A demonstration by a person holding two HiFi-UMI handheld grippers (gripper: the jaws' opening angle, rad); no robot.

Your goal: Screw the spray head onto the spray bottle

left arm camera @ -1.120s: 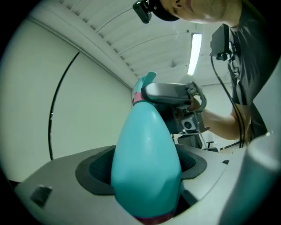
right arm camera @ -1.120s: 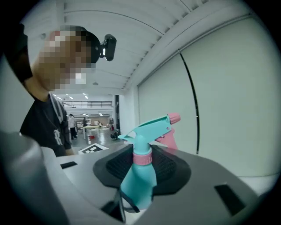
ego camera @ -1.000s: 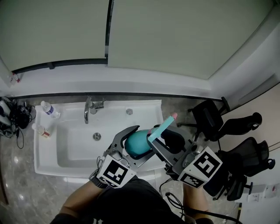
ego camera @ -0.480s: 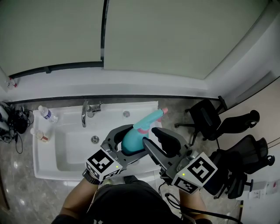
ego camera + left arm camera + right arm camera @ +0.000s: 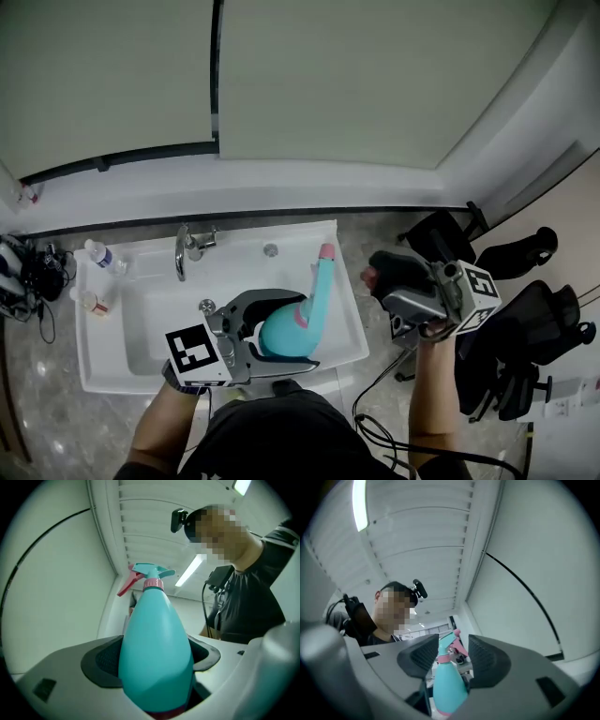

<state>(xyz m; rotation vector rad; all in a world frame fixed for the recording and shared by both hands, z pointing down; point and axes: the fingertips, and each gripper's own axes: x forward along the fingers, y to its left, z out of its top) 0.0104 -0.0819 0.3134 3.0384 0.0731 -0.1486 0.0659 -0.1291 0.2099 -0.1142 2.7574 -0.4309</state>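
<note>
head view, left hand-held gripper [image 5: 302, 330] clamps spray bottle [image 5: 279, 330], near front sink rim [image 5: 342, 353]

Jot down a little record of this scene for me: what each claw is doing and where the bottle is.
place: white sink with a tap; office chairs to the right
bottle: teal, held over the sink
spray head: on the bottle's neck, pink trigger; how tight it is cannot be told
left claw: shut on the bottle's body
right claw: off to the right, clear of the bottle, empty; its jaws have just been opening
</note>
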